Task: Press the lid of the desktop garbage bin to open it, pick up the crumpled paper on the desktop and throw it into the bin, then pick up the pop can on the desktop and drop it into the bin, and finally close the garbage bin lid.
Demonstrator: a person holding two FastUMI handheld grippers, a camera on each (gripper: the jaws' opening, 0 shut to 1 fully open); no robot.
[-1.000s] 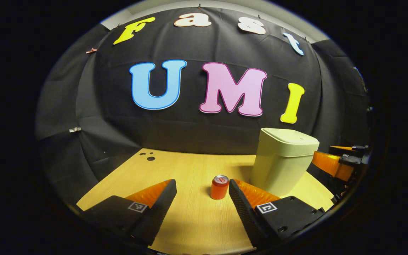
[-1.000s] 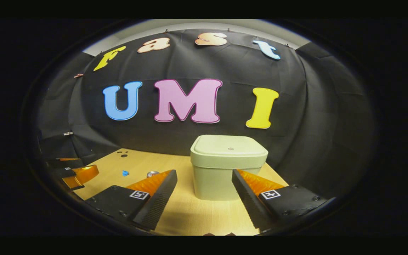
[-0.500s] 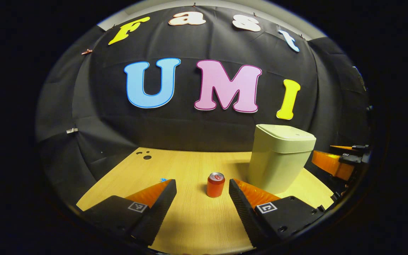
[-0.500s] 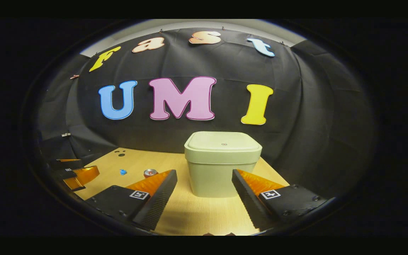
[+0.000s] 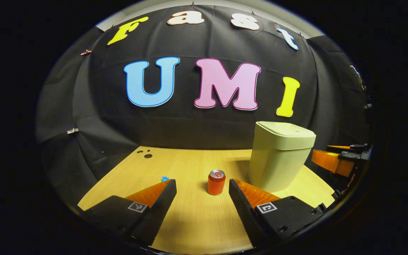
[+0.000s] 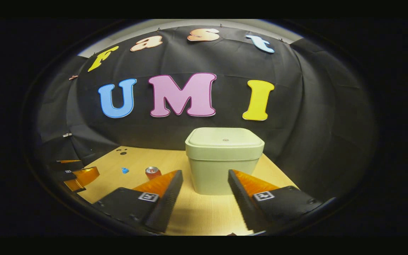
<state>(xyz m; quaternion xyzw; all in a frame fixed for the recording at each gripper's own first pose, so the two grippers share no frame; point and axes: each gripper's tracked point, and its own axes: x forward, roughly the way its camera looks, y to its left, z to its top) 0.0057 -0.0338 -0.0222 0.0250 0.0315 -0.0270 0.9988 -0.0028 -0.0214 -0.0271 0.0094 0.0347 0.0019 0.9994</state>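
The bin [image 6: 224,160] stands on the desk [image 6: 193,212] near its back edge, toward the right side, with its lid [image 6: 224,137] down flat and closed. In the right gripper view, the right gripper [image 6: 205,179] hangs just above the desk in front of the bin, its fingers spread apart with nothing between them, the bin framed in the gap but not touched. In the left gripper view the left gripper [image 5: 202,187] is likewise released, fingers parted and empty, low over the desk [image 5: 190,226]. The can [image 5: 216,182] stands upright near the middle of the desk, just beyond the left gripper's fingertips and between their lines, apart from both; the bin [image 5: 280,156] rises to its right, well clear of it. The can [image 6: 153,173] also shows in the right gripper view, left of the bin and partly behind that gripper's left finger. The paper [image 5: 164,178], a small blue crumple, lies on the desk left of the can, peeking over the left finger; in the right gripper view the paper [image 6: 125,170] sits left of the can, toward the desk's left edge. Three dark holes [image 5: 146,153] mark the desk's far left corner.
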